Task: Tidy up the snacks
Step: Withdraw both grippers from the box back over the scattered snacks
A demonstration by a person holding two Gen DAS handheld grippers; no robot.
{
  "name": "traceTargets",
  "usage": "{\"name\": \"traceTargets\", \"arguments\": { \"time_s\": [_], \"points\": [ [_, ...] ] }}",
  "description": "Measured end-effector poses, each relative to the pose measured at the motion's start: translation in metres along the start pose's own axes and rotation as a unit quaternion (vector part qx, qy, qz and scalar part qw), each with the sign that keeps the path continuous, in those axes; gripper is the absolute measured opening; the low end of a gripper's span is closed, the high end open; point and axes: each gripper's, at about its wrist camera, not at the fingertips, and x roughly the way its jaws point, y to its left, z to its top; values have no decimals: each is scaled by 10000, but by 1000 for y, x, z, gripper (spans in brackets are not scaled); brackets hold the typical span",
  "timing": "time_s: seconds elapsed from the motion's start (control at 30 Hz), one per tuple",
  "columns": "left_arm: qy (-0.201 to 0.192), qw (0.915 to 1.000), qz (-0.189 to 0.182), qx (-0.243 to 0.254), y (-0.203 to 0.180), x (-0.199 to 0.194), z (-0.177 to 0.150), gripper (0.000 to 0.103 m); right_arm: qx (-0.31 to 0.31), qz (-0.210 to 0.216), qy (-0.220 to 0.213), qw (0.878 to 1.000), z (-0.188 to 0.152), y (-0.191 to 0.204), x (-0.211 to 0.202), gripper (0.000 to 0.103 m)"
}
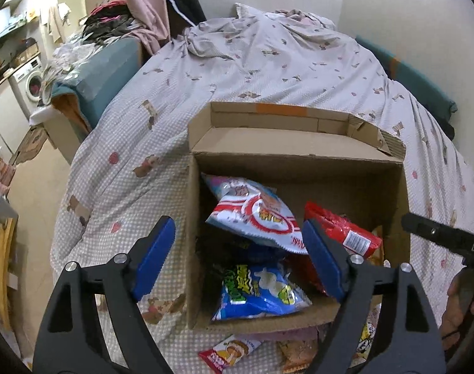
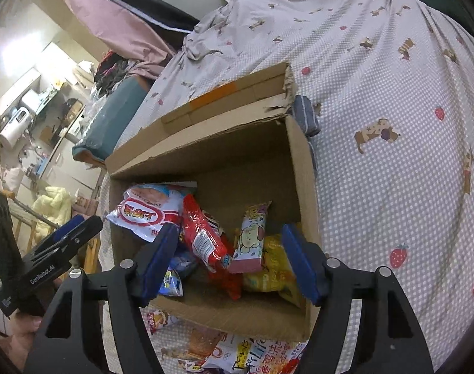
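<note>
An open cardboard box [image 1: 299,162] stands on the bed and holds several snack bags. A white and red bag [image 1: 255,215] leans at the back left, above a blue bag [image 1: 258,290], with a red bag [image 1: 342,230] on the right. My left gripper [image 1: 237,227] hangs open above the box's left wall, nothing between its pads. In the right wrist view the box [image 2: 302,162] also shows a pink pack with a cartoon dog [image 2: 252,240] and a yellow bag [image 2: 271,268]. My right gripper [image 2: 230,230] is open over them, holding nothing.
Loose snack packs [image 2: 252,355] lie on the checked bedsheet [image 1: 252,71] in front of the box. A teal cushion [image 1: 106,74] and piled clothes sit left of the bed. A wooden chair [image 1: 3,258] stands on the floor at the far left.
</note>
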Motion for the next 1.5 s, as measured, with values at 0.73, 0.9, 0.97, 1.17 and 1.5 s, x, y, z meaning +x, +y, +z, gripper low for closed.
{"name": "traceTargets", "arguments": {
  "time_s": [0.73,0.9,0.97,1.17,1.5],
  "points": [
    [237,9996,30,-169,24,-34,-47,81,-35,70,-19,10000,-30,8,-38,73],
    [368,9992,-55,-164,25,-36,-64,81,69,70,134,9999,-50,7,-46,73],
    [426,9988,-98,-197,24,-39,-67,81,96,65,216,9997,-59,7,-50,73],
    [463,9983,-222,-270,25,-52,-76,81,179,118,386,9990,-83,7,-59,73],
    [411,9988,-181,-200,25,-69,-84,81,255,133,542,9981,-102,7,-63,73]
  ]
}}
